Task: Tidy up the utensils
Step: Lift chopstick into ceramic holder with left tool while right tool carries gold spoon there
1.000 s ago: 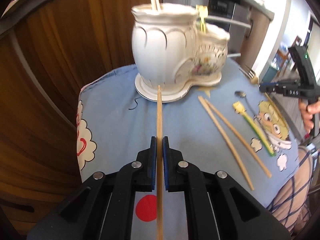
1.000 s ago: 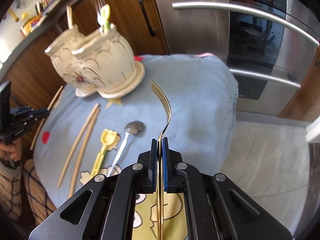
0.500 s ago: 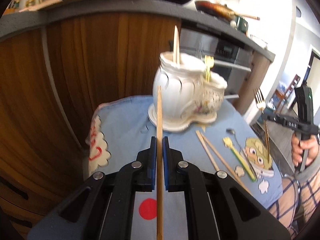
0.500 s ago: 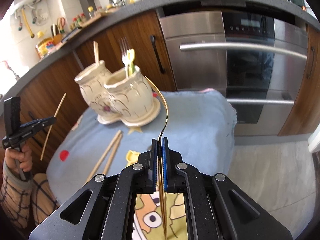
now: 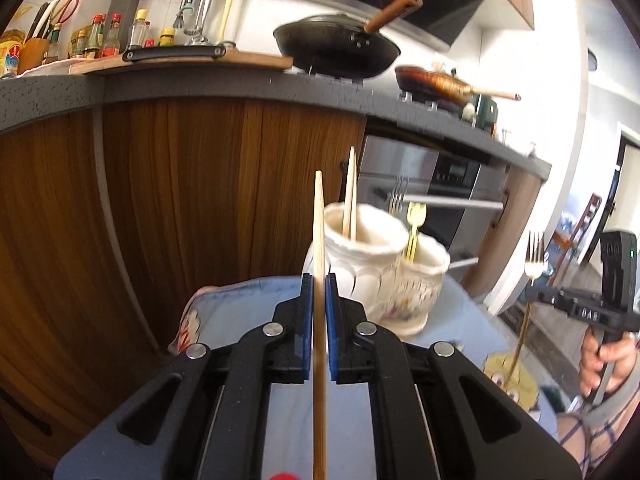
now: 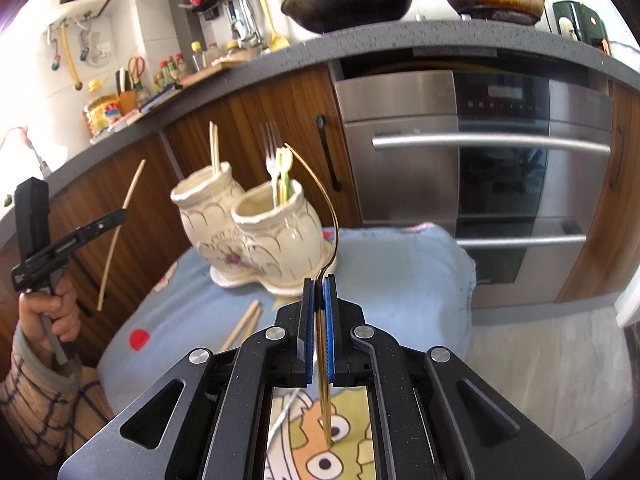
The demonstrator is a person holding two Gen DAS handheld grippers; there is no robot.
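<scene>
My left gripper is shut on a wooden chopstick that points up, in front of and left of the white two-pot ceramic holder. The taller pot holds two chopsticks; the shorter pot holds a silver fork and a yellow utensil. My right gripper is shut on a gold fork, raised right of the holder. It also shows in the left wrist view. Two chopsticks lie on the blue cloth.
The cloth-covered table stands before wooden cabinets and a steel oven. A dark counter above carries pans and bottles. The left gripper and its hand show in the right wrist view. A spoon handle lies under my right gripper.
Both grippers have risen and tilted up, each with its utensil, so the counter and pans now show. The holder sits lower in both views.
</scene>
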